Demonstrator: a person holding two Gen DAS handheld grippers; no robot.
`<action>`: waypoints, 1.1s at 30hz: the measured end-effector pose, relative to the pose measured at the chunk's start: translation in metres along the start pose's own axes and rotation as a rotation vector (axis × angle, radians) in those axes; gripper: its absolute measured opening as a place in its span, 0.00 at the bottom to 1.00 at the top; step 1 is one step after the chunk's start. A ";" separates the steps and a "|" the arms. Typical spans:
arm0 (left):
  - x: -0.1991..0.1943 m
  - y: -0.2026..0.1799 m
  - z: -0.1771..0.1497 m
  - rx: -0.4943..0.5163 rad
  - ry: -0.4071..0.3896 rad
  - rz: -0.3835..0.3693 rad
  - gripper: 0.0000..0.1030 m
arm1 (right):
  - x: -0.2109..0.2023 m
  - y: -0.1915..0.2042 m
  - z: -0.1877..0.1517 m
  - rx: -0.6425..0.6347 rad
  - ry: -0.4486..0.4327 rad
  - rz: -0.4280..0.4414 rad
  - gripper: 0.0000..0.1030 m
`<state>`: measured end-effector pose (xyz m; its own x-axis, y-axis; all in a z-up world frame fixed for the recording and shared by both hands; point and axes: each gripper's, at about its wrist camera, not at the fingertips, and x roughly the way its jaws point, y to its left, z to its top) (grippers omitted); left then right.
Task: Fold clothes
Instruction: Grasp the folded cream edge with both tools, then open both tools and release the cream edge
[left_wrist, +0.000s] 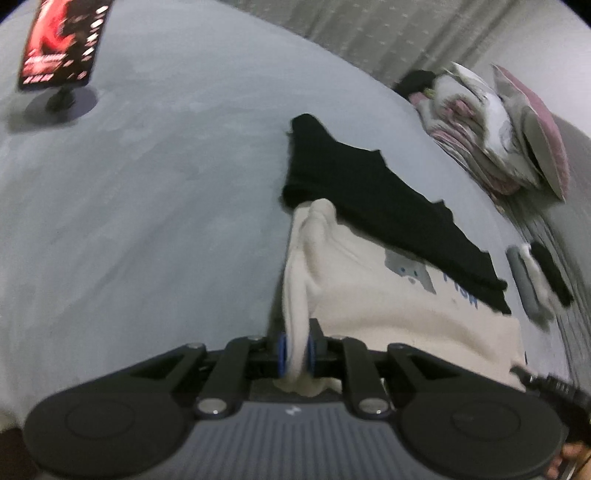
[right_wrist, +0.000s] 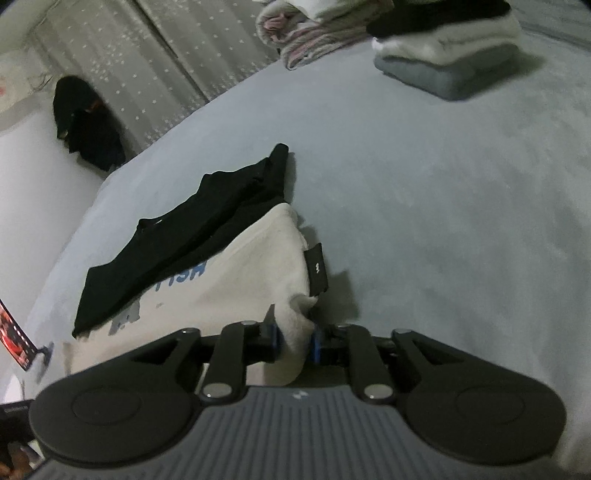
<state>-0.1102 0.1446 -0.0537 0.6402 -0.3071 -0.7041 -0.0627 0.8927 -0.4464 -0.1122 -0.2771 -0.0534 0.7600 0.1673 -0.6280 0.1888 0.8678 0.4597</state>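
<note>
A cream sweatshirt (left_wrist: 369, 295) with blue lettering lies on the grey bedsheet (left_wrist: 147, 221), and a black garment (left_wrist: 369, 199) is laid across its far part. My left gripper (left_wrist: 296, 350) is shut on a raised fold at the sweatshirt's left edge, the cloth filling the gap between the blue pads. In the right wrist view the same cream sweatshirt (right_wrist: 240, 295) and black garment (right_wrist: 184, 229) show from the other side. My right gripper (right_wrist: 295, 343) is shut on the cream corner below a small black label (right_wrist: 317, 269).
A screen on a round stand (left_wrist: 62, 44) sits far left on the bed. A stack of folded clothes (right_wrist: 443, 55) and pink-grey bedding (left_wrist: 498, 129) lie at the far side. A curtain (right_wrist: 147, 55) and a dark bundle (right_wrist: 88, 125) are beyond the bed's edge.
</note>
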 end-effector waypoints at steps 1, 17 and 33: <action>-0.001 -0.001 0.001 0.016 0.005 -0.010 0.21 | 0.000 -0.001 0.000 -0.002 -0.005 0.000 0.27; -0.009 -0.023 0.034 -0.007 0.021 -0.019 0.58 | -0.021 0.010 0.025 -0.008 -0.063 -0.064 0.50; 0.010 -0.006 0.047 0.032 -0.081 0.046 0.50 | 0.038 0.026 0.033 -0.188 0.004 -0.038 0.62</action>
<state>-0.0676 0.1519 -0.0321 0.6968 -0.2394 -0.6761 -0.0695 0.9157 -0.3958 -0.0581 -0.2638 -0.0449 0.7519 0.1342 -0.6454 0.0977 0.9456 0.3104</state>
